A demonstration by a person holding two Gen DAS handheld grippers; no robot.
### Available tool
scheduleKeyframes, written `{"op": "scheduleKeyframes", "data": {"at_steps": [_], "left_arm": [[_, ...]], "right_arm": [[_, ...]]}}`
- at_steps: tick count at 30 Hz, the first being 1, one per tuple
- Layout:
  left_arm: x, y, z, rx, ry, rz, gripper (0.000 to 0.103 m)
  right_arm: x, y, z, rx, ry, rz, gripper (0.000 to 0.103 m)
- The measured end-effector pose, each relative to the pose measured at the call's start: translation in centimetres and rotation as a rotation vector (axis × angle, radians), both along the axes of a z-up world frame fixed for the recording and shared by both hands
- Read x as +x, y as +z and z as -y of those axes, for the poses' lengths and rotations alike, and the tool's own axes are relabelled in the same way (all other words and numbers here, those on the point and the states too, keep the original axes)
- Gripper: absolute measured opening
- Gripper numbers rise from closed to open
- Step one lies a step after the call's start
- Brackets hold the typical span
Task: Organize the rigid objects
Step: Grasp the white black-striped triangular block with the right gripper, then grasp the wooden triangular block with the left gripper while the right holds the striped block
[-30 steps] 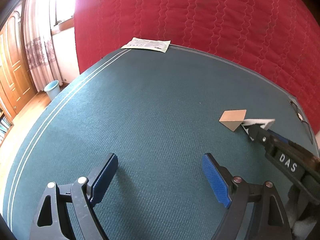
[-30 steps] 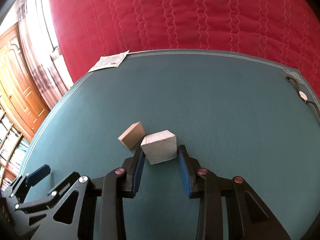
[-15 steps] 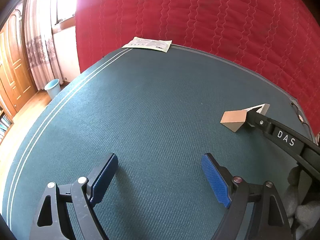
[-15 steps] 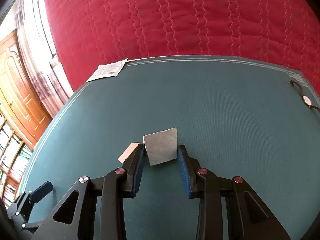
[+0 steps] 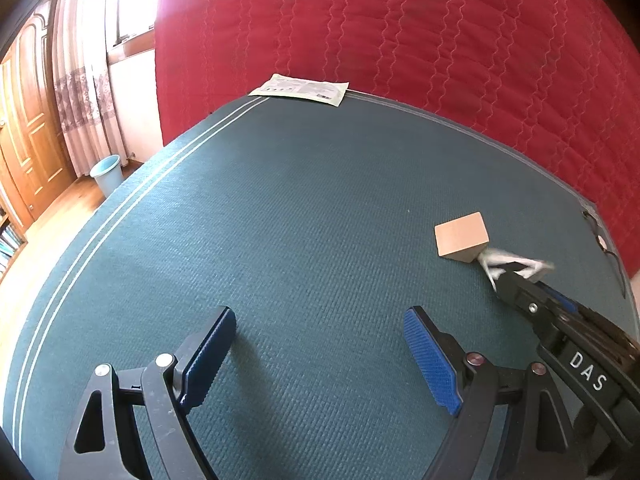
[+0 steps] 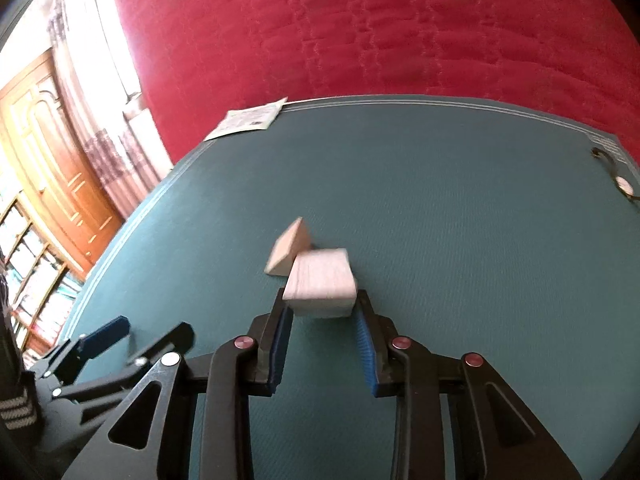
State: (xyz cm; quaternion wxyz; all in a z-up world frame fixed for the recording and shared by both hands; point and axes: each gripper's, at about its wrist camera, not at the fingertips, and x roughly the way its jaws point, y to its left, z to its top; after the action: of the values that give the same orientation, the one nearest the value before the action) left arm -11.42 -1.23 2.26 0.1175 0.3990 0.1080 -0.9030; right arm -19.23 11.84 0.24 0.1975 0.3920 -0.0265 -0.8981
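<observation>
My right gripper (image 6: 322, 312) is shut on a pale wooden block (image 6: 322, 280) and holds it just behind a tan wooden block (image 6: 289, 252) that lies on the green mat. In the left wrist view the tan block (image 5: 462, 236) sits at the right, with the pale block (image 5: 516, 260) blurred behind it at the tip of the right gripper (image 5: 516, 276). My left gripper (image 5: 316, 352) is open and empty over bare mat, well to the left of both blocks.
A green mat (image 5: 280, 200) covers the table, with a red quilted cloth (image 5: 400, 32) behind it. A paper leaflet (image 5: 300, 88) lies at the far edge. A cord with a small disc (image 6: 624, 186) lies at the right corner. A blue bin (image 5: 106, 172) stands on the floor at left.
My right gripper lifted and tilted the pale block, then came back down next to the tan block. The left gripper has stayed open and still.
</observation>
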Motion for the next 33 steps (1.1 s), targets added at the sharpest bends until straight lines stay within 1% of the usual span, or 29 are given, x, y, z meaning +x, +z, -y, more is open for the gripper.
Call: {"op": "scheduleKeyframes", "data": {"at_steps": [3,8,14,20,24,27,31,33], "left_arm": [[-0.1,0.0,-0.1,0.01,-0.024,-0.005,0.088],[-0.6,0.0,-0.2,0.051,-0.091,-0.001,0.088],[-1.6,0.1,-1.3,0.033,-0.158,0.003,0.088],[-2.9,0.1,-2.6,-0.027,-0.214,0.02,0.088],[-4.4,0.2,-3.4,-0.106,-0.24,0.021,0.088],[-5.6,0.2,-3.9,-0.146,-0.264,0.025,0.088],[-7.4,0.0,-4.7,-0.189,-0.296,0.041,0.088],[-8.1,-0.1,-5.0,-0.192,-0.312,0.042,0.088]], "right_arm": [[0.7,-0.1,-1.0,0.018,-0.047,-0.005,0.031],[2.3,-0.1,-2.3,0.017,-0.08,-0.003,0.031],[4.9,-0.6,-3.9,0.012,-0.097,0.018,0.031],[6.8,-0.7,-4.6,-0.001,-0.095,0.014,0.031],[6.7,-0.8,-4.7,-0.016,-0.094,0.016,0.031],[6.7,-0.8,-4.9,-0.031,-0.093,0.018,0.031],[6.7,-0.7,-5.0,-0.042,-0.092,0.02,0.031],[6.6,-0.7,-5.0,-0.042,-0.092,0.02,0.031]]}}
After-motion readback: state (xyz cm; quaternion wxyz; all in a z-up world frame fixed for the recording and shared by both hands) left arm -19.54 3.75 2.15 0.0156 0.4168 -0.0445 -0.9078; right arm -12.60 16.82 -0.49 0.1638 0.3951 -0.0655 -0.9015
